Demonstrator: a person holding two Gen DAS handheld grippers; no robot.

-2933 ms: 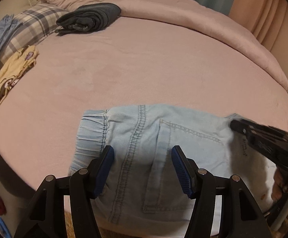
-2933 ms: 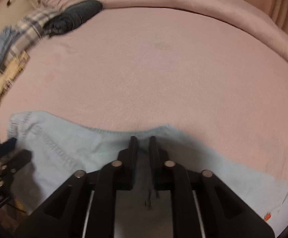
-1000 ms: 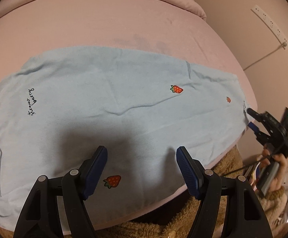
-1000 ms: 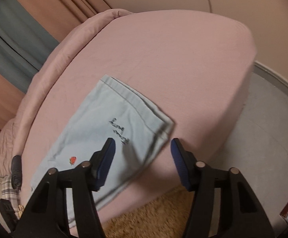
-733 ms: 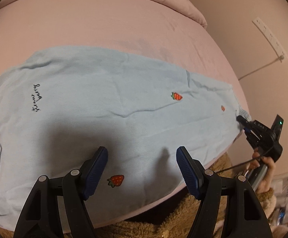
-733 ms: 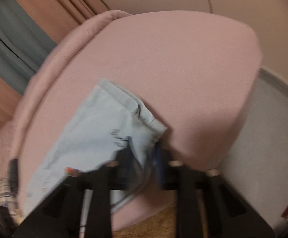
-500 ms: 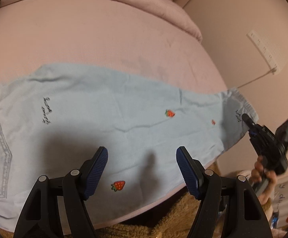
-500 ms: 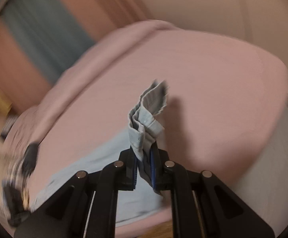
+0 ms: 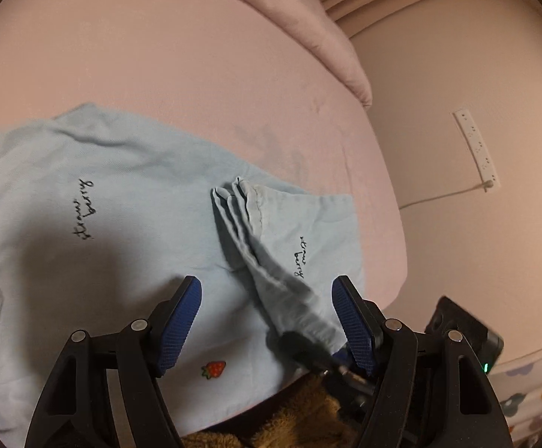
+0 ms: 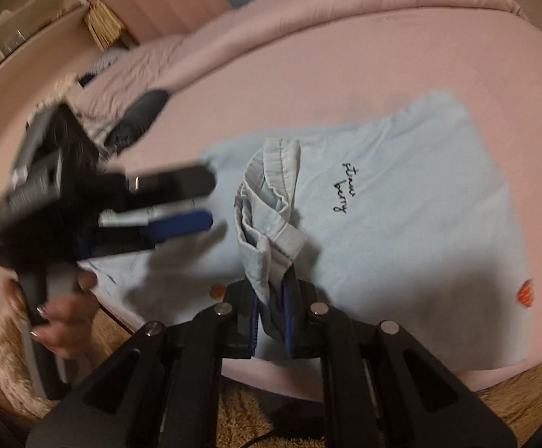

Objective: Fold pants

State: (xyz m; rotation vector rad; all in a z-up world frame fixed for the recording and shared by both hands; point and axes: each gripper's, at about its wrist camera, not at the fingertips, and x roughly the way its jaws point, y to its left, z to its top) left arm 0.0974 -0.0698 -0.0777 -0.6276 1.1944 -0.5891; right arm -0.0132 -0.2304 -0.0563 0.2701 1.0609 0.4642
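Note:
Light blue pants (image 9: 129, 201) with strawberry patches and black script lie on the pink bed (image 9: 158, 56). My right gripper (image 10: 271, 295) is shut on the bunched leg cuff (image 10: 271, 194) and holds it lifted above the lower leg of the pants (image 10: 401, 224). In the left wrist view the lifted cuff (image 9: 271, 231) hangs over the pants, with the right gripper (image 9: 308, 351) blurred at its low end. My left gripper (image 9: 267, 313) is open and empty just above the pants near the bed's front edge; it also shows blurred in the right wrist view (image 10: 181, 201).
A dark folded garment (image 10: 140, 115) and other clothes lie far back on the bed. A rolled pink duvet (image 9: 308, 26) lines the far edge. A wall power strip (image 9: 476, 149) with its cable is at the right. A brown shaggy rug (image 10: 513, 392) covers the floor.
My right gripper closed on the leg cuff, lifted it and carried it back over the pants toward the left gripper. The left gripper stayed open.

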